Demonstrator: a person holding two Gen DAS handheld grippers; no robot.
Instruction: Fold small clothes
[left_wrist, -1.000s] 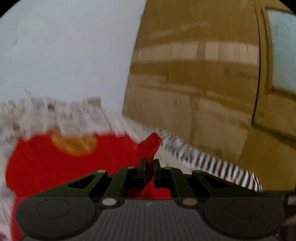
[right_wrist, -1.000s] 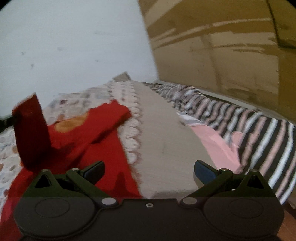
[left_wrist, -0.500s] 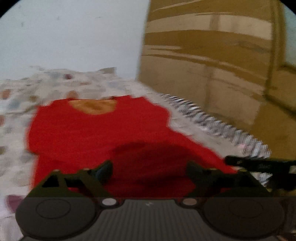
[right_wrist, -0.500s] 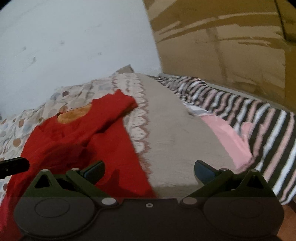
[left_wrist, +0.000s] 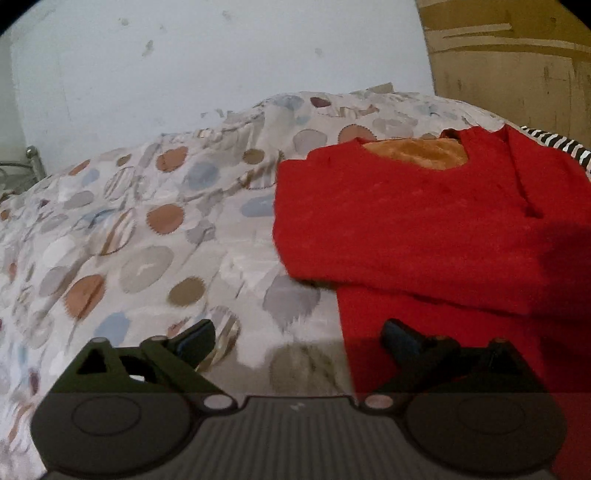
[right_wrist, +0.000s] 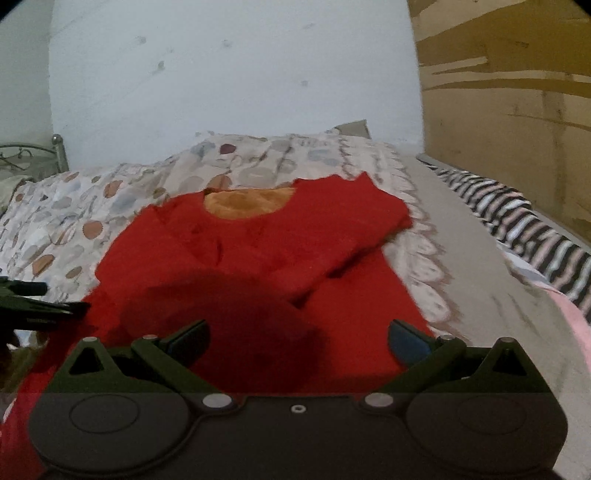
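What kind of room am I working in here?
Most likely a bedroom: the red top lies on a bed with a spotted bedspread, a metal bed frame shows at the far left, and a striped blanket lies alongside.

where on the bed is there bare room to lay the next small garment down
Two free patches. One is the spotted bedspread left of the red sweater, running back to the white wall. The other is the plain beige strip between the sweater and the striped cloth. The middle is crowded: the sweater fills it, and both grippers hover there with jaws open.
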